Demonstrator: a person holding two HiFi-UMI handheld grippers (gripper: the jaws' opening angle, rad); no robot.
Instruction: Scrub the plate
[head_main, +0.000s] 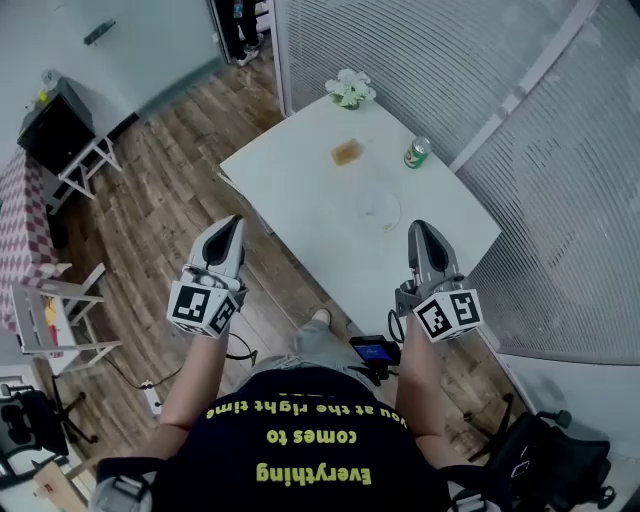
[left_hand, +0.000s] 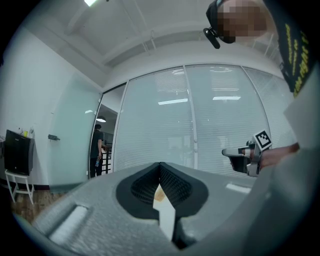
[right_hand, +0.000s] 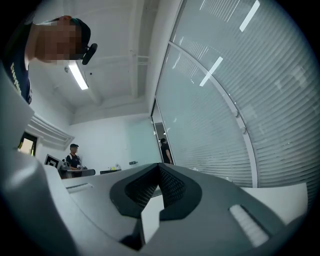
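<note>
Two grey hand-held two-jaw grippers, both level, both aimed toward the white rectangular desk.

Left gripper: jaws together, ribbed pads meeting along one line in the left gripper view, nothing clamped. In the head view it sits off the desk's near left edge, over the brown wood-plank floor.

Right gripper: jaws likewise together, empty. In the head view it overlaps the desk's near right edge; whether it is actually above the desk top cannot be told. It also shows at the right side of the left gripper view, held level.

Task item: transparent round plate, outline faint, lying flat on the desk right of centre. It is ahead of the grippers and between them, nearer the right one, and apart from both.

Other items on the desk, none touching the plate:
- tan rectangular scrub pad, flat, beyond the plate
- green drinks can, upright, to the right of the pad near the desk's right edge
- bunch of white flowers at the far end

Surroundings: curved glass wall with white blinds runs along the desk's right side. At far left stand a black box on a white frame and a red-and-white checked cloth. A small black device with a blue screen hangs at the wearer's waist. Left gripper view shows a person in dark clothes standing in a doorway beside the glass.
</note>
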